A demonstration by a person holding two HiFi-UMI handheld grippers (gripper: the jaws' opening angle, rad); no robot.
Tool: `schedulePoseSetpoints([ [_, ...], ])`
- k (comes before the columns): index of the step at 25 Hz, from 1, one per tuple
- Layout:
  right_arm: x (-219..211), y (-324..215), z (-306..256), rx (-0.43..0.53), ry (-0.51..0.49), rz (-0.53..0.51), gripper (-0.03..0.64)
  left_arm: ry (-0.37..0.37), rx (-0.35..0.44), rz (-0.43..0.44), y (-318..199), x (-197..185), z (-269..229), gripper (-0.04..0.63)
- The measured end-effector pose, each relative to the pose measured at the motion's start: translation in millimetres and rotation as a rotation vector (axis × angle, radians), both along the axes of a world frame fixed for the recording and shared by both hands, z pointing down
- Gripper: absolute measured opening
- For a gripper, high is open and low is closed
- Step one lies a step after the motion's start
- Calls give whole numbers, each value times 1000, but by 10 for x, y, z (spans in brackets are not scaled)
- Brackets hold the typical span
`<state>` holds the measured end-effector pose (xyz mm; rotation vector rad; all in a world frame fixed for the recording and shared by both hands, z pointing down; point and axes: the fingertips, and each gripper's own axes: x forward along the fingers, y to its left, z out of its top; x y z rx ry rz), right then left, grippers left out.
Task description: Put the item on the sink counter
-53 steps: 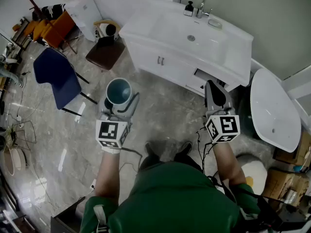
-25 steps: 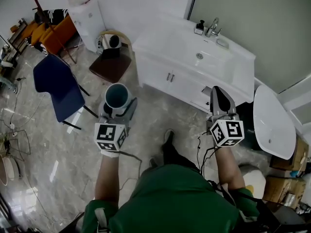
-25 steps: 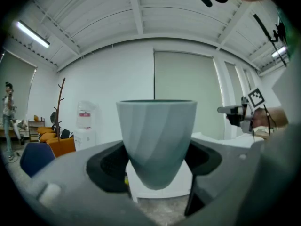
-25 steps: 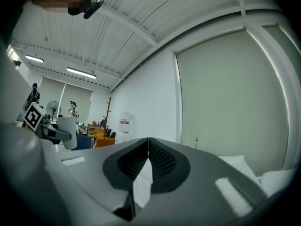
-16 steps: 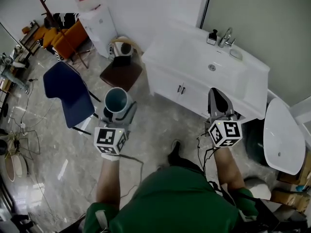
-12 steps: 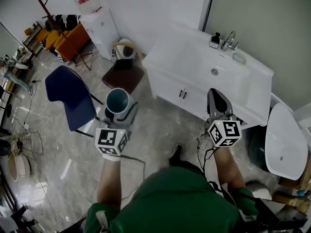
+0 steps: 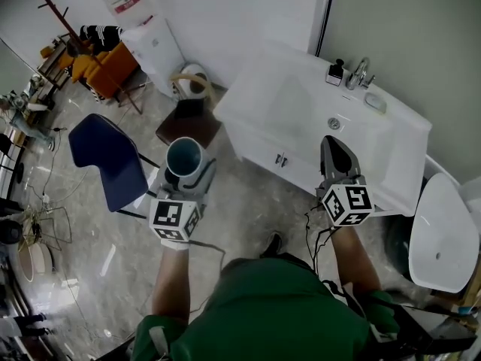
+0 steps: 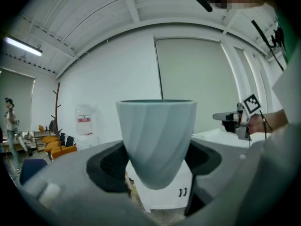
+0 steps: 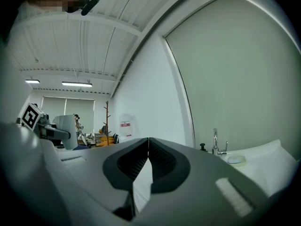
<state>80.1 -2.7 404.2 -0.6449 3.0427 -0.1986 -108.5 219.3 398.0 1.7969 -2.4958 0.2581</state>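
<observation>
A blue-grey ribbed cup [image 7: 185, 158] [image 8: 156, 139] stands upright between the jaws of my left gripper [image 7: 186, 173] [image 8: 155, 161], which is shut on its lower part. I carry it over the floor, left of the white sink counter [image 7: 391, 153]. My right gripper [image 7: 336, 156] [image 9: 148, 161] is shut with nothing in it; its tips hang over the front edge of the counter, near the basin [image 7: 308, 107]. In the right gripper view the tap [image 9: 215, 141] and counter top [image 9: 268, 159] lie ahead to the right.
On the counter's back edge stand a tap [image 7: 359, 74], a dark bottle [image 7: 336, 72] and a soap dish [image 7: 375, 102]. A brown stool [image 7: 188, 124], a blue chair [image 7: 107, 160], a water dispenser [image 7: 146, 32] and orange seats [image 7: 105, 68] lie to the left. A white oval lid [image 7: 443, 232] lies at the right.
The view has shifted forward, so the sink counter now lies closer under the right gripper. Both grippers keep their hold and spacing; the cup stays in the left jaws.
</observation>
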Motion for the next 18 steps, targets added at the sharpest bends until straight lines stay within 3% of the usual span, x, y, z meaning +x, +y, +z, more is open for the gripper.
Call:
schedulePoseSetpoints([
  [11,-287,-496,-2,13,25,2,2,18,5,17,-540,-294,79,356],
  [18,-494,-897,-71,41,40,96,2,20,32,116,-1181,-712,78,356],
])
